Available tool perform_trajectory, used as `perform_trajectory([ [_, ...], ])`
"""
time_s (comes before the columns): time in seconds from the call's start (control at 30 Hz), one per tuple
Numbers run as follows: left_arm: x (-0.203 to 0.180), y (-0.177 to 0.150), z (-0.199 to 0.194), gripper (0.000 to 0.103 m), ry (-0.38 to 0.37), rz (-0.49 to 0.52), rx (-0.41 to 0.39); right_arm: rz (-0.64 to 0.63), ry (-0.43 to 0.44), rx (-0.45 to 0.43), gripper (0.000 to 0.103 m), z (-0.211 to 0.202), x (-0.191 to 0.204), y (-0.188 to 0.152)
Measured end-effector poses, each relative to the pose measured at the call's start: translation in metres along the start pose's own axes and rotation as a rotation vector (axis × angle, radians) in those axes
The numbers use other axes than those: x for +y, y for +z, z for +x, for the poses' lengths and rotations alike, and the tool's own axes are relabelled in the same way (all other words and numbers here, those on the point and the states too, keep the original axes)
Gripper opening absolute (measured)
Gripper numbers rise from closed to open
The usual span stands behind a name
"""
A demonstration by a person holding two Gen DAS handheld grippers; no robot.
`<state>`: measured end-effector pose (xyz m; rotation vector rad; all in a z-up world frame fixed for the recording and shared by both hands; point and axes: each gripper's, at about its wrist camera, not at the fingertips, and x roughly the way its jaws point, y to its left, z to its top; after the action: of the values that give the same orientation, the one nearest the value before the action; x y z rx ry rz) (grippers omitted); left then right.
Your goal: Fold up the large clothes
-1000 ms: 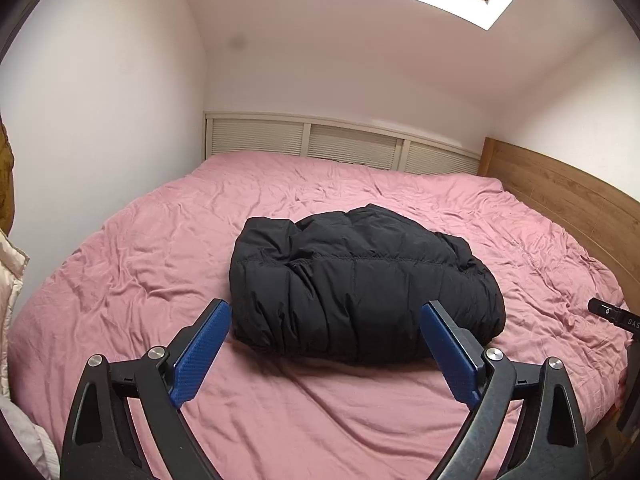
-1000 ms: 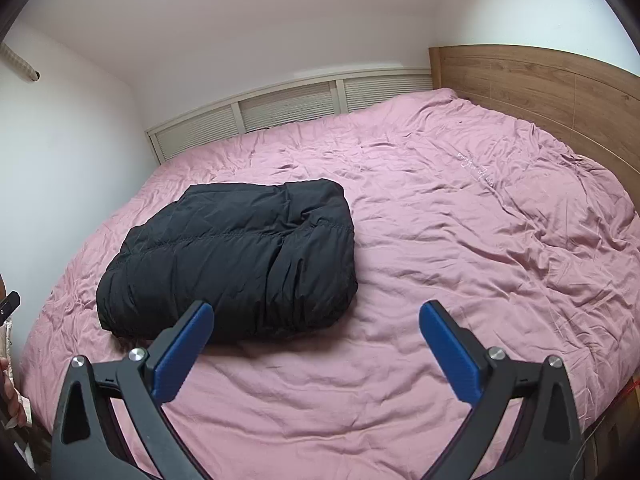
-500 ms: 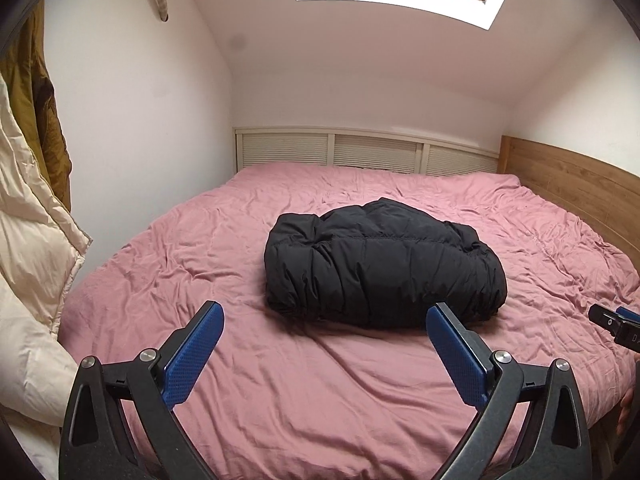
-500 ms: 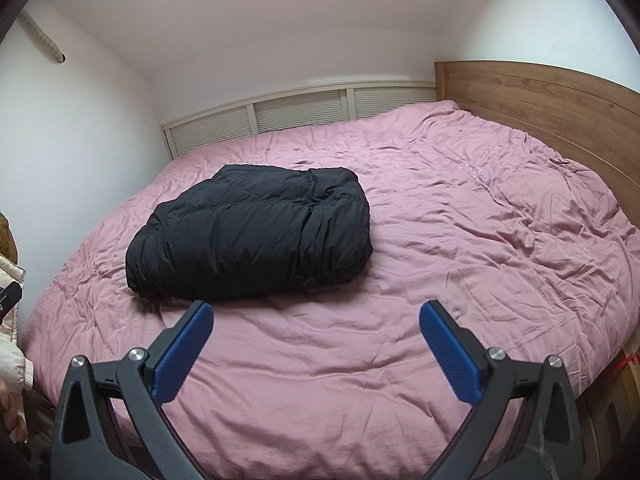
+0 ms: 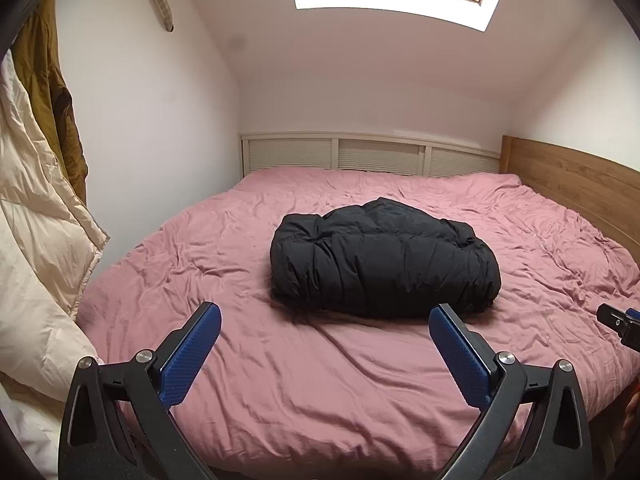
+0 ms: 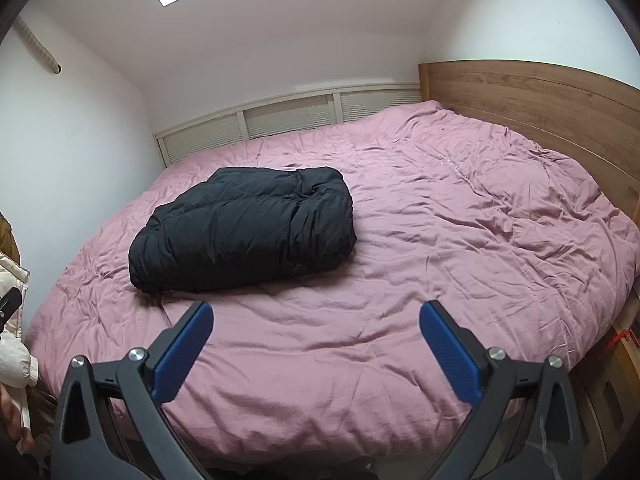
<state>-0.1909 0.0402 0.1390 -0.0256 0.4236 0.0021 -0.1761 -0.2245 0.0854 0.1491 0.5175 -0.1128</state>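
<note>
Both my grippers now sit farther back from the black puffer jacket point(image 5: 384, 256), which lies folded in a bundle mid-bed on the pink duvet point(image 5: 320, 392), untouched. My left gripper point(image 5: 325, 344) has just been opening, nothing between its jaws; my right gripper point(image 6: 316, 340) gapes wide and empty too. That jacket looks light, soft, springy and slick; I'd pinch a thick folded edge.
</note>
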Motion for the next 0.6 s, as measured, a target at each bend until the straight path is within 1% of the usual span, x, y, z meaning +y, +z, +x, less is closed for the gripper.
perform_trajectory([
  [0.3, -0.006, -0.002, -0.020, 0.102, -0.026, 0.011, -0.026, -0.010, 0.000, -0.017, 0.103, -0.018, 0.001, -0.001],
  [0.6, -0.006, -0.001, -0.033, 0.102, -0.030, 0.014, -0.036, -0.012, -0.013, -0.034, 0.103, -0.036, -0.002, -0.004],
])
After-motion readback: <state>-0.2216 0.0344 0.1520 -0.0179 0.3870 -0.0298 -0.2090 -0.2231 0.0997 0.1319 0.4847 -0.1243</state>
